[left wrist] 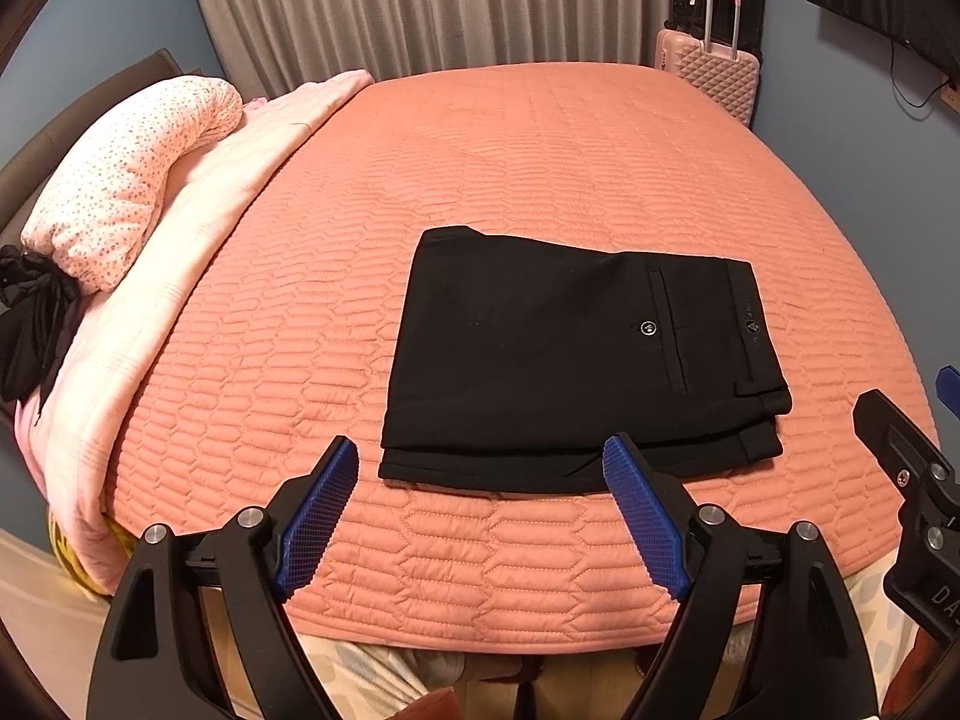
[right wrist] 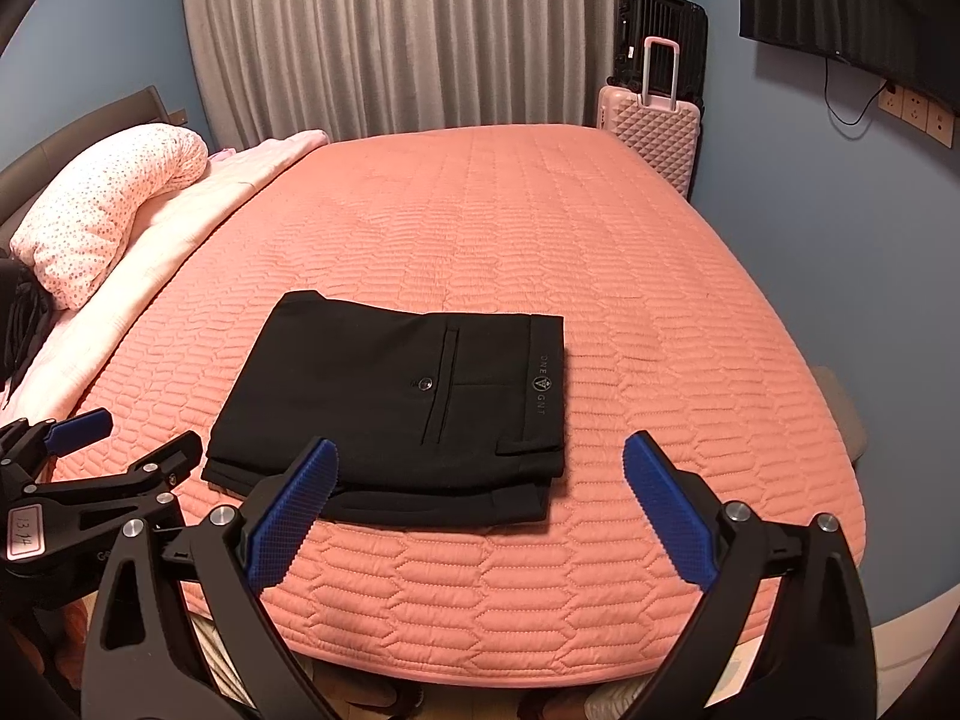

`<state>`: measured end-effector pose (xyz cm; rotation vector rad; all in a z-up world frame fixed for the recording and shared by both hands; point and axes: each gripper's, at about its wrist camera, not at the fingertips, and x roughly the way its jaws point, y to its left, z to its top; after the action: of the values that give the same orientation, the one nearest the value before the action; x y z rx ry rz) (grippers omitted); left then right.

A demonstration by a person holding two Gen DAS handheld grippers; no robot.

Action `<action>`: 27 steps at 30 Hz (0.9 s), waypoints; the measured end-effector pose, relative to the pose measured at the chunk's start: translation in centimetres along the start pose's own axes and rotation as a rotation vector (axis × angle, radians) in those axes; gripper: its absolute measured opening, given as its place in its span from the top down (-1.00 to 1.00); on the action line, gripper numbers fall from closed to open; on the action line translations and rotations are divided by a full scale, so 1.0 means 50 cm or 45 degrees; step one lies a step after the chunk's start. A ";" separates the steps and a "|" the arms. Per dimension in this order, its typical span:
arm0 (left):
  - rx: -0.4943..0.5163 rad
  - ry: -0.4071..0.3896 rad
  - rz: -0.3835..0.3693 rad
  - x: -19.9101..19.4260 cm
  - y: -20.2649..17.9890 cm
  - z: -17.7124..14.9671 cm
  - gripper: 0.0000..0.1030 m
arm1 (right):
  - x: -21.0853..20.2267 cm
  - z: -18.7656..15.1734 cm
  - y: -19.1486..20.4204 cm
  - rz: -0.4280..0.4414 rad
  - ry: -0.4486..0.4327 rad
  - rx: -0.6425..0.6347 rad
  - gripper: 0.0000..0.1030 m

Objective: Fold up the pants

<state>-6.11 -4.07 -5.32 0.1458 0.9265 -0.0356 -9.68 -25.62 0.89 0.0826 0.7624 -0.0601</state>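
Observation:
Black pants (left wrist: 570,354) lie folded into a flat rectangle on the pink quilted bed (left wrist: 480,156), back pocket and waistband to the right. They also show in the right wrist view (right wrist: 396,402). My left gripper (left wrist: 480,462) is open and empty, held above the bed's near edge just in front of the pants. My right gripper (right wrist: 480,462) is open and empty, near the pants' front right corner. The right gripper shows at the left view's right edge (left wrist: 912,456); the left gripper shows at the right view's left edge (right wrist: 114,444).
A spotted pillow (left wrist: 132,180) and a pale pink folded blanket (left wrist: 198,210) lie along the bed's left side, with a dark cloth (left wrist: 30,330) beside them. A pink suitcase (left wrist: 714,66) and a black one (right wrist: 660,30) stand at the far corner by grey curtains (left wrist: 420,0).

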 end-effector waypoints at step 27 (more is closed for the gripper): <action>-0.023 0.024 0.008 0.007 0.026 -0.009 -0.59 | -0.008 0.011 0.035 -0.011 -0.034 -0.031 -0.84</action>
<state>-6.13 -2.70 -5.70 0.1324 0.9452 -0.0200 -9.47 -23.94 1.64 0.0551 0.7364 -0.0598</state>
